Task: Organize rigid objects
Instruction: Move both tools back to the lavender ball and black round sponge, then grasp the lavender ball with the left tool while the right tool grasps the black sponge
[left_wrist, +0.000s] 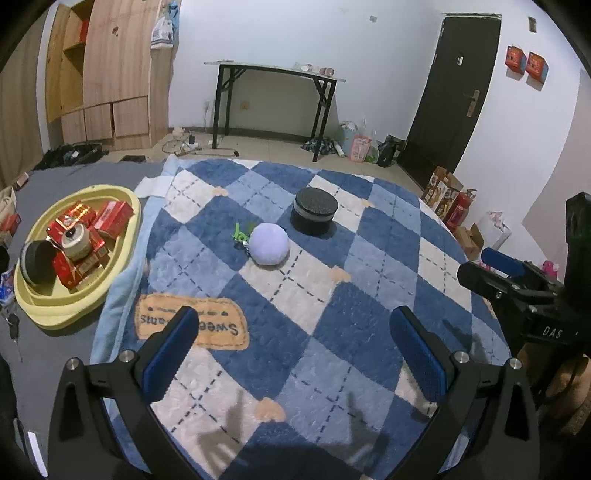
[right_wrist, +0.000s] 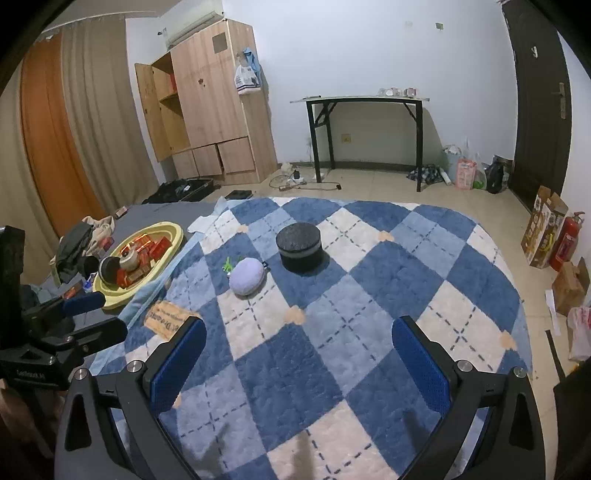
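Note:
A black round tin (left_wrist: 315, 211) (right_wrist: 300, 247) stands on the blue checked blanket (left_wrist: 369, 295) (right_wrist: 369, 302). Just in front of it lies a pale purple ball (left_wrist: 269, 243) (right_wrist: 246, 276) with a small green clip (left_wrist: 241, 233) (right_wrist: 228, 263) at its left. A yellow tray (left_wrist: 122, 254) (right_wrist: 173, 243) to the left holds red boxes (left_wrist: 110, 217), a beige jar (left_wrist: 76, 240) and another black tin (left_wrist: 37, 261). My left gripper (left_wrist: 295, 332) hangs open above the blanket, well short of the ball. My right gripper (right_wrist: 299, 339) is open too, empty, and shows at the right edge of the left wrist view.
Clothes and small items (right_wrist: 74, 247) lie left of the tray on the grey sheet. Beyond the bed stand a wooden wardrobe (right_wrist: 210, 103), a black-legged table (right_wrist: 365, 103), bags on the floor (right_wrist: 465, 173), a dark door (left_wrist: 450, 96) and a red fire extinguisher (right_wrist: 565, 240).

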